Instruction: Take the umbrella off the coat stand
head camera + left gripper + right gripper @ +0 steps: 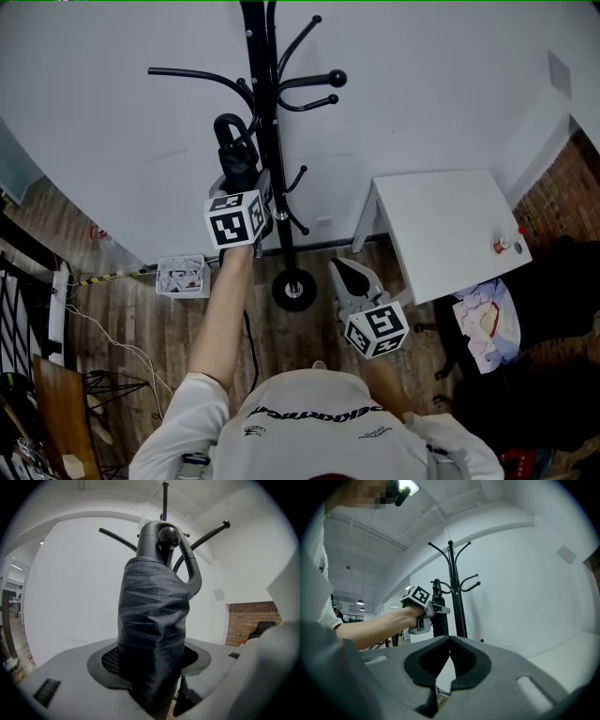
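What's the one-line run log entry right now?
left gripper: shut on umbrella | right gripper: shut, empty | umbrella: handle around coat stand hook

A black folded umbrella [152, 634] is seen upright, its creased fabric wrapped tight, its looped handle uppermost at a ball-tipped hook. It is positioned just beside the pole of the black coat stand [261, 56].

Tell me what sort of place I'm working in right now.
Probably an office or workshop corner, not a home: a black metal coat stand against a bare white wall, a small white square table on wood-plank flooring, and a patch of exposed red brick wall.
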The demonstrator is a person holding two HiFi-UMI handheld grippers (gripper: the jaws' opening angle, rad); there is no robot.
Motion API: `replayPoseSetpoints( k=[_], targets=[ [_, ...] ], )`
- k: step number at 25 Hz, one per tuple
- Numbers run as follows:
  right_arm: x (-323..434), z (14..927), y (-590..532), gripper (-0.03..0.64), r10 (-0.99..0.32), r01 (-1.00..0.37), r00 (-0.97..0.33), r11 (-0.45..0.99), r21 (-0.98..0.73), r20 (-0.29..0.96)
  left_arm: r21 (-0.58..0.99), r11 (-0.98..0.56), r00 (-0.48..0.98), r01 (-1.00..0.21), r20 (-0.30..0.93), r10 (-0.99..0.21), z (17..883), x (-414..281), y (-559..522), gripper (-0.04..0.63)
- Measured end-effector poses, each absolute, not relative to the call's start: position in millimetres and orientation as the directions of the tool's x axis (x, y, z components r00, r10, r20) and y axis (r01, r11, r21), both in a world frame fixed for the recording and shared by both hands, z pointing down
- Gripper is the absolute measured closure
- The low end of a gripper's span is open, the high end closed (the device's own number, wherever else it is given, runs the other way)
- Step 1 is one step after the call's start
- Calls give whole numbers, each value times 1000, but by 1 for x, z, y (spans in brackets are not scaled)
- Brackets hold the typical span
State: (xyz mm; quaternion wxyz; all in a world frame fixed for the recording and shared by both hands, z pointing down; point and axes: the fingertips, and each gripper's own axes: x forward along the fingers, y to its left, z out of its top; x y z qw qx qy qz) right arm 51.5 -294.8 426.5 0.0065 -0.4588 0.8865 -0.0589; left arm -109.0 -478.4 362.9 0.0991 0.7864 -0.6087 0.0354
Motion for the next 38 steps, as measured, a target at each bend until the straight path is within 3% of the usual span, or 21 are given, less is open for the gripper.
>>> replayPoseSetpoints(
  k=[38],
  targets=[
    [25, 413, -234, 617, -817, -815, -576, 572, -96, 22, 132, -266, 280, -955, 104, -954, 359, -116, -341, 331]
  ],
)
